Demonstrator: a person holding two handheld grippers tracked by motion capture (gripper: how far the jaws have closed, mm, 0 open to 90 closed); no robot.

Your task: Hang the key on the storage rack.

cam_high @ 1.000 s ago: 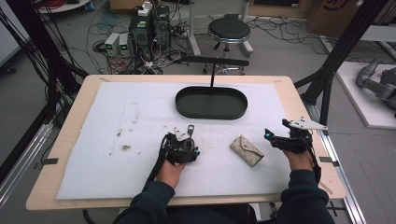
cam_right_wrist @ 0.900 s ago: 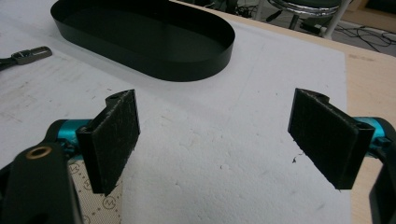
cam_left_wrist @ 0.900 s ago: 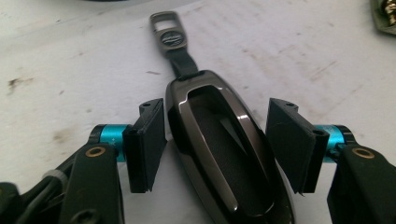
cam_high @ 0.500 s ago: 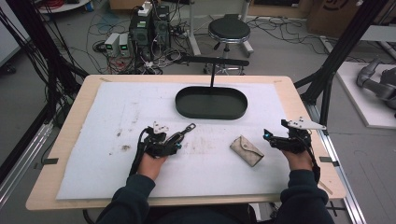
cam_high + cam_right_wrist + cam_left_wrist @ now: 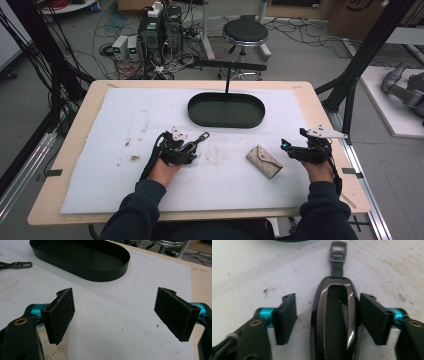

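A glossy dark key fob (image 5: 334,322) with a metal strap clasp (image 5: 338,255) lies on the white mat. My left gripper (image 5: 327,303) straddles it, open: the right pad (image 5: 373,317) sits at the fob's side, while a gap separates the left pad (image 5: 285,315) from it. In the high view the left gripper (image 5: 192,146) points right and away over the fob (image 5: 200,138). My right gripper (image 5: 285,147) rests near the mat's right edge, open and holding nothing (image 5: 115,307). A beige patterned pouch (image 5: 264,161) lies just left of it, also at the lower left of the right gripper view (image 5: 60,347).
A black oval tray (image 5: 226,120) stands at the back middle of the mat, with a dark stand post (image 5: 227,75) behind it. The mat (image 5: 125,125) carries a few dirt marks at the left. The wooden table rim (image 5: 320,115) frames it.
The left hand has shifted left and turned its gripper from pointing away to pointing right along the key fob. The right gripper and the pouch have stayed put.
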